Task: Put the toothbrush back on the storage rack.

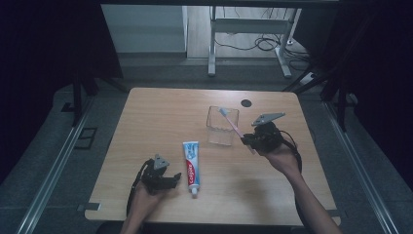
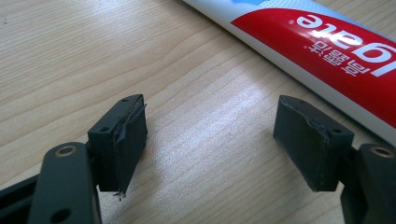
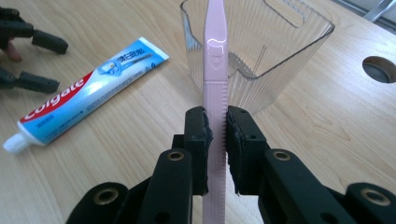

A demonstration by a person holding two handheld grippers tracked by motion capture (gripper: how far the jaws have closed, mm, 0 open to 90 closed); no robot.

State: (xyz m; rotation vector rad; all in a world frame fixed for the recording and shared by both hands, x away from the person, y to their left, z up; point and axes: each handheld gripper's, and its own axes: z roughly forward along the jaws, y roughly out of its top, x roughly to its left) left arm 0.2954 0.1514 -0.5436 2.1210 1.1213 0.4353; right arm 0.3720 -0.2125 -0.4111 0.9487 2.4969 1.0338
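Right gripper point(image 3: 215, 133): clamped on pink toothbrush point(image 3: 215, 70), head over the clear cup point(image 1: 222, 126) rim ahead
Left gripper point(image 2: 210, 135): jaws apart, nothing between; toothpaste tube point(image 2: 327, 51) just beside, bare counter point(image 1: 160, 112) around

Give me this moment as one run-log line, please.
right gripper: shut on toothbrush, head over cup | left gripper: open beside toothpaste

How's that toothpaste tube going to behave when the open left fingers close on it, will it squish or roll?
The toothpaste tube lies flat on the table, so it probably won't roll. It looks full and soft-walled, so it would likely dent and sag somewhat when lifted by the middle. Its glossy skin may slip in the left gripper, whose fingers stand open beside it.
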